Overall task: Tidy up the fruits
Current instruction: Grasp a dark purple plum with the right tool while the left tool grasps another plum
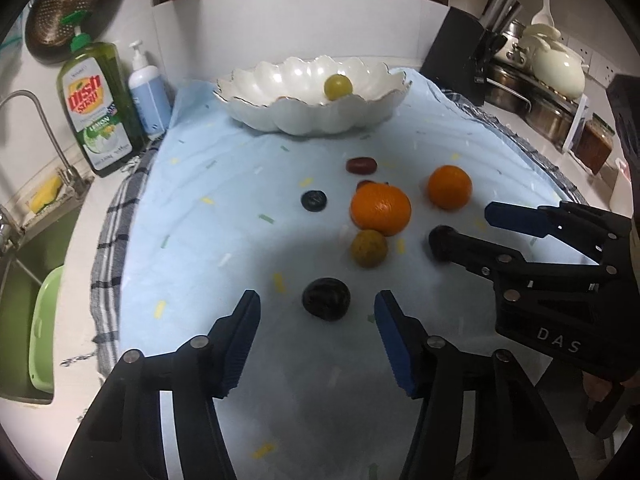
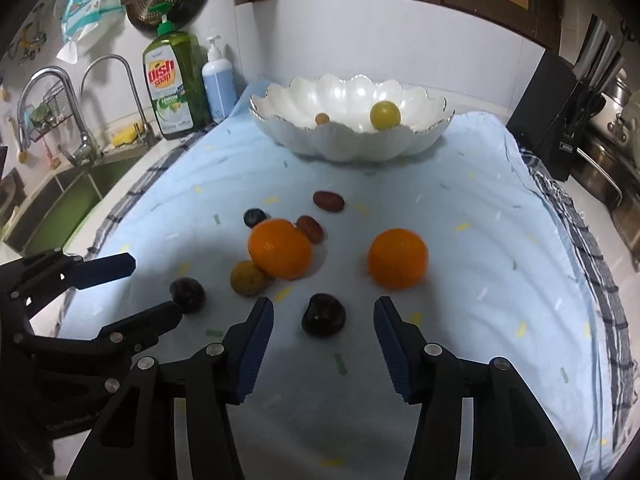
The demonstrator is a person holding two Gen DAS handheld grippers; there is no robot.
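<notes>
Both grippers, left gripper [image 1: 316,338] and right gripper [image 2: 324,342], hover with jaws spread, each over a dark plum [image 1: 326,299] [image 2: 323,314] at 12 o'clock; likely pickup step, next closing, then carrying to scalloped bowl [image 2: 424,136].

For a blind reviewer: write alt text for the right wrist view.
The open right gripper hovers on either side of a dark plum on a light blue cloth. Beyond lie two oranges and smaller fruits, then a white scalloped bowl holding a green grape; the open left gripper enters at left.
</notes>
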